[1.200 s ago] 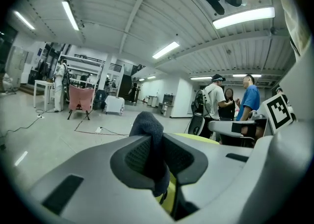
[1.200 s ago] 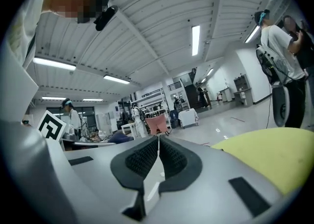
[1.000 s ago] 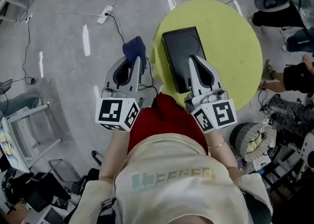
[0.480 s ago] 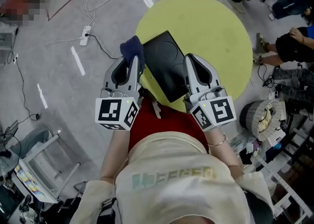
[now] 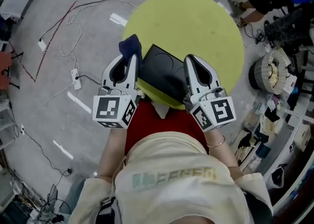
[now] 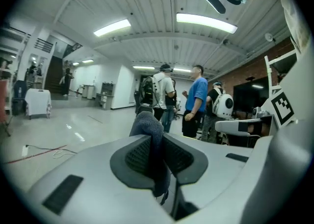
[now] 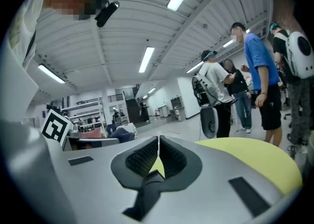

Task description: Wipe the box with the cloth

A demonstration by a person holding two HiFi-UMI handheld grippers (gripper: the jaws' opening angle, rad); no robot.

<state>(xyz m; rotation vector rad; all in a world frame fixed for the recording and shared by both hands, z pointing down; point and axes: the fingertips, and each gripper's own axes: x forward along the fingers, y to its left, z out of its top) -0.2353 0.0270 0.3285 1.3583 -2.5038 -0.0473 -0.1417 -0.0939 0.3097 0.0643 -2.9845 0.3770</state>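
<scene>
**Operator.** A cream shirt (image 5: 171, 174) fills the near edge of the head view. It carries pale green lettering, too blurred to read.

**Marker cubes.** Each gripper carries a cube with black-and-white square patterns: left cube (image 5: 114, 112), right cube (image 5: 216, 113). Both sit short of the bench (image 5: 196, 27). The patterns hold no readable text.

**Left gripper.** The left gripper (image 5: 133, 61) is held just off the near left rim of the bench, over the floor. Its jaws are clamped on a dark blue cloth (image 5: 131, 46). In the left gripper view the cloth (image 6: 149, 125) stands between the ribbed pads and bulges above the left gripper (image 6: 156, 142).

**Right gripper.** The right gripper (image 5: 190, 61) is over the near part of the bench. In the right gripper view the right gripper (image 7: 158, 152) has its jaws pressed together. Only a narrow slit remains, and a sliver of the yellow-green bench (image 7: 255, 157) shows through it.

**Box.** The black box (image 5: 162, 73) lies flat at the near left rim of the bench, between the two grippers. The right gripper lies along its right edge. No brand or label can be read on its top.

**Bench.** The top is round and yellow-green.

**Beyond the bench.** Cables (image 5: 93, 5) trail over the grey floor to the left of the bench. People (image 7: 257, 56) stand on its far side, one in a blue shirt.
</scene>
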